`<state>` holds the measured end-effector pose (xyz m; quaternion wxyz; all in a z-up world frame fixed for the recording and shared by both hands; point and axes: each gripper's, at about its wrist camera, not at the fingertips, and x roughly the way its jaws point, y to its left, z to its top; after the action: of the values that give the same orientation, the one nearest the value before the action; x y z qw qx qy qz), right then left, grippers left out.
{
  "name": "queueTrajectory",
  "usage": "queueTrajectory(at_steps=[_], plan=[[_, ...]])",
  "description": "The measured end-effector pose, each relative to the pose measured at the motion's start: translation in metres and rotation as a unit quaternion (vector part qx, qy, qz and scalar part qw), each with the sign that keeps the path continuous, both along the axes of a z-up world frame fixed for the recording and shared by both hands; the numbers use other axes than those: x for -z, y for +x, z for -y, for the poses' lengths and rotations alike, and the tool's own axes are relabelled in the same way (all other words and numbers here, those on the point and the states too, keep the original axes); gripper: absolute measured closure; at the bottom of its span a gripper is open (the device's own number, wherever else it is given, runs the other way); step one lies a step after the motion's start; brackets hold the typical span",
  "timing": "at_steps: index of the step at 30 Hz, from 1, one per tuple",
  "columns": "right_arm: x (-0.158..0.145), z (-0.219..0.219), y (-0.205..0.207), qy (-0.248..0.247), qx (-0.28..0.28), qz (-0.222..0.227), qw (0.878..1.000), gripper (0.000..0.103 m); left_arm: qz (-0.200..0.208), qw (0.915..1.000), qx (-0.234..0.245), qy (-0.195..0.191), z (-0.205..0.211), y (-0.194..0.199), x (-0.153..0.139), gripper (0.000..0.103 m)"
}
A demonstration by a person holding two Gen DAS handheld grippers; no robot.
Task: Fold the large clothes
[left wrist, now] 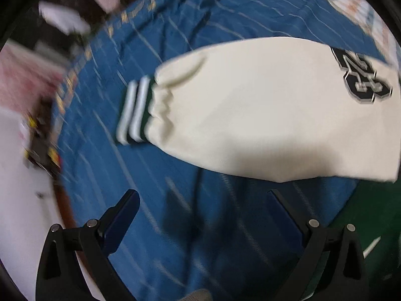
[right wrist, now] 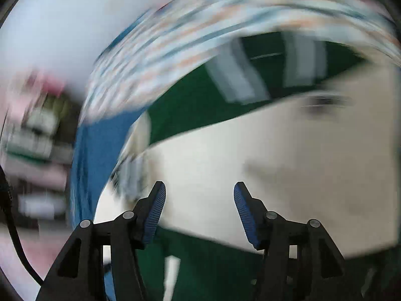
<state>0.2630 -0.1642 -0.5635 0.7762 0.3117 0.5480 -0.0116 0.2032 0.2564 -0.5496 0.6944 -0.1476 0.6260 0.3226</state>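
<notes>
Cream sleeve [left wrist: 263, 115] of a varsity-style jacket serves as the landmark, lying flat across a blue striped bedsheet [left wrist: 155, 57]. Left of the sleeve, past the edge of the sheet, there is only blurred pink and white clutter that cannot be made out. At the sleeve's left end sits its cuff [left wrist: 135, 113], dark green with two white bands. Towards the sleeve's right end is a black number patch [left wrist: 361, 77] with a white outline. Below the sleeve, the left claw [left wrist: 203, 215] hovers over bare sheet with its jaws spread wide and nothing between them. Right of that claw a patch of the jacket's green body [left wrist: 371, 213] shows.

In the right wrist view (heavily smeared), the right claw [right wrist: 199, 208] stands partly open above the cream sleeve [right wrist: 288, 175], its blue ribbed pads [right wrist: 157, 213] apart and gripping nothing. Beyond the sleeve lies green fabric with white bands [right wrist: 238, 80], and beyond that a pale patterned cloth [right wrist: 200, 25].
</notes>
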Motion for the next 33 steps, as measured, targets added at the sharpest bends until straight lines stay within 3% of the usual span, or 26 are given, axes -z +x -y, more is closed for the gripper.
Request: queueTrajectory(at_steps=[1, 3, 5, 6, 7, 11, 13, 15, 16, 17, 18, 19, 22, 26, 27, 28, 29, 31, 33], plan=[[0.003, 0.020, -0.007, -0.013, 0.025, -0.008, 1.000, 0.044, 0.019, 0.9988, -0.019, -0.040, -0.005, 0.000, 0.005, 0.000], [0.036, 0.075, -0.024, -0.047, 0.080, -0.059, 0.994, 0.044, 0.052, 0.9914, -0.060, -0.103, -0.014, -0.001, 0.015, 0.001], [0.079, 0.100, -0.026, -0.049, 0.080, -0.120, 0.988, 0.044, 0.085, 0.9777, -0.105, -0.161, -0.024, 0.001, 0.030, 0.001], [0.106, 0.108, -0.026, -0.024, 0.070, -0.143, 0.987, 0.044, 0.092, 0.9701, -0.131, -0.183, -0.030, 0.004, 0.042, 0.001], [0.112, 0.110, -0.027, -0.017, 0.076, -0.137, 0.988, 0.044, 0.099, 0.9645, -0.150, -0.193, -0.036, 0.005, 0.048, 0.001], [0.088, 0.083, -0.018, -0.049, 0.040, -0.122, 0.990, 0.043, 0.135, 0.9434, -0.236, -0.190, -0.072, 0.012, 0.061, 0.001], [0.071, 0.055, -0.015, -0.055, 0.015, -0.104, 0.993, 0.043, 0.154, 0.9384, -0.258, -0.170, -0.089, 0.018, 0.054, 0.006], [0.059, 0.028, -0.008, -0.053, -0.009, -0.088, 0.995, 0.043, 0.153, 0.9370, -0.277, -0.148, -0.107, 0.027, 0.046, 0.030], [0.056, 0.018, -0.006, -0.051, -0.018, -0.086, 0.995, 0.043, 0.154, 0.9391, -0.278, -0.131, -0.118, 0.035, 0.039, 0.050], [0.051, 0.002, -0.002, -0.049, -0.031, -0.082, 0.995, 0.043, 0.153, 0.9434, -0.271, -0.115, -0.125, 0.042, 0.033, 0.079], [0.049, -0.022, 0.005, -0.041, -0.046, -0.076, 0.995, 0.043, 0.154, 0.9499, -0.256, -0.093, -0.132, 0.050, 0.026, 0.092], [0.048, -0.031, 0.009, -0.032, -0.056, -0.072, 0.995, 0.043, 0.163, 0.9562, -0.232, -0.072, -0.140, 0.061, 0.016, 0.095], [0.053, -0.090, 0.034, 0.002, -0.089, -0.062, 0.994, 0.043, 0.192, 0.9676, -0.164, -0.013, -0.156, 0.091, -0.021, 0.097], [0.064, -0.146, 0.070, 0.043, -0.096, -0.043, 0.993, 0.043, 0.233, 0.9688, -0.079, 0.034, -0.170, 0.129, -0.077, 0.098], [0.070, -0.165, 0.081, 0.060, -0.101, -0.041, 0.992, 0.048, 0.239, 0.9681, -0.064, 0.039, -0.169, 0.134, -0.086, 0.098], [0.080, -0.186, 0.091, 0.071, -0.110, -0.054, 0.990, 0.063, 0.247, 0.9669, -0.042, 0.050, -0.168, 0.138, -0.100, 0.098], [0.088, -0.202, 0.099, 0.077, -0.118, -0.065, 0.988, 0.067, 0.252, 0.9656, -0.022, 0.060, -0.165, 0.144, -0.112, 0.098], [0.111, -0.244, 0.115, 0.034, -0.144, -0.105, 0.983, 0.066, 0.256, 0.9632, 0.020, 0.080, -0.144, 0.151, -0.131, 0.099], [0.111, -0.258, 0.121, -0.004, -0.152, -0.110, 0.982, 0.065, 0.258, 0.9564, 0.071, 0.117, -0.121, 0.162, -0.148, 0.099]])
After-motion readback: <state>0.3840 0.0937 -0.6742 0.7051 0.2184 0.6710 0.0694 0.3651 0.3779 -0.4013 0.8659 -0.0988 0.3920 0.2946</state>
